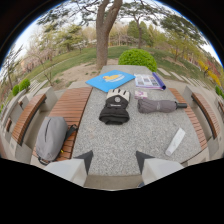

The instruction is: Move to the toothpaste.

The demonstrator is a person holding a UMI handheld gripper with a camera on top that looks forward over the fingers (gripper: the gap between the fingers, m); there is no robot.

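A white toothpaste tube [175, 141] lies on the grey stone table [110, 140], off to the right of my right finger and a little ahead of it, near the table's right side. My gripper [113, 159] hovers over the table's near edge, open, with nothing between its two dark fingertips [86, 158]. The tube lies at an angle, its far end pointing away and to the right.
Beyond the fingers lie a black glove [116, 106], a folded grey umbrella [159, 105], a blue book [110, 80] and a magazine [149, 81]. Wooden benches [70, 107] flank the table; a grey backpack [50, 137] rests on the left one. A tree trunk [104, 35] and bush [137, 58] stand behind.
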